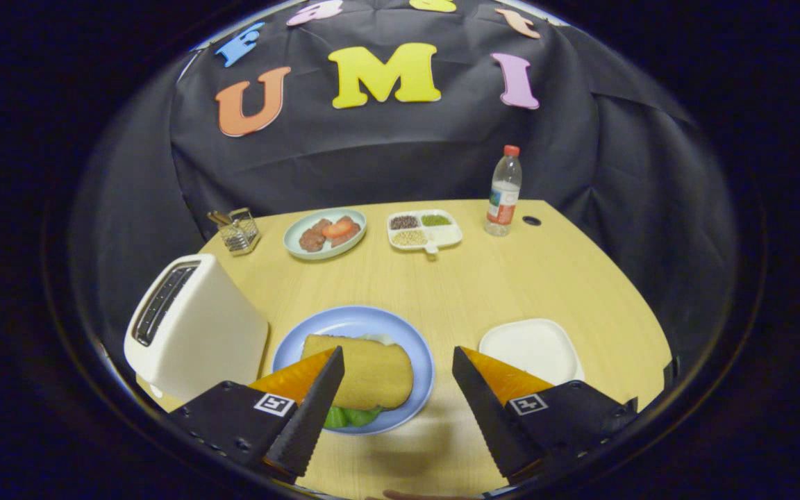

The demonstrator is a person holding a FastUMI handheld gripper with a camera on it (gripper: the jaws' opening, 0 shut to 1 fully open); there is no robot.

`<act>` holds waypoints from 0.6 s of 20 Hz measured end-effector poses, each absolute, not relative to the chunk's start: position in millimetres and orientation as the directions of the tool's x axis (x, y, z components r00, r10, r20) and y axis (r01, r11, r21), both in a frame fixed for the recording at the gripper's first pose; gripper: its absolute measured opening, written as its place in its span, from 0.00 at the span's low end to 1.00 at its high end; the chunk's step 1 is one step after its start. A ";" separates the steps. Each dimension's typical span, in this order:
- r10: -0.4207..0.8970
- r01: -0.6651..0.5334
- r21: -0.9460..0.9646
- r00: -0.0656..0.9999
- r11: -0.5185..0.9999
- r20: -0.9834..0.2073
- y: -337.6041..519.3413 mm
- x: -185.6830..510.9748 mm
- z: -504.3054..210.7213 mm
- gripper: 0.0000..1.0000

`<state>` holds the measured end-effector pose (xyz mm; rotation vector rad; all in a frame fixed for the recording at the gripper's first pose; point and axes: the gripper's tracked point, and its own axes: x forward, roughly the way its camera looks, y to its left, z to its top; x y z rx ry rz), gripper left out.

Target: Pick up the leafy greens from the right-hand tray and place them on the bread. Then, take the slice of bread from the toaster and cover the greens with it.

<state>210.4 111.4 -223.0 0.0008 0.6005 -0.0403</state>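
Gripper (396, 396) fingers wide apart, holding nothing. Top bread slice (367, 371) covers leafy greens (350, 417) on blue plate (421, 347); task looks finished. Next: only retreat, without touching sandwich.

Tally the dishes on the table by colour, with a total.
Blue plate: 1
Green plate: 1
White dishes, the empty tray and the divided tray: 2
Total: 4
The gripper hangs open over the sandwich.
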 end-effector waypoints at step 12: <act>-0.051 0.044 -0.039 0.976 0.998 -0.211 88.5 87.6 -64.4 0.96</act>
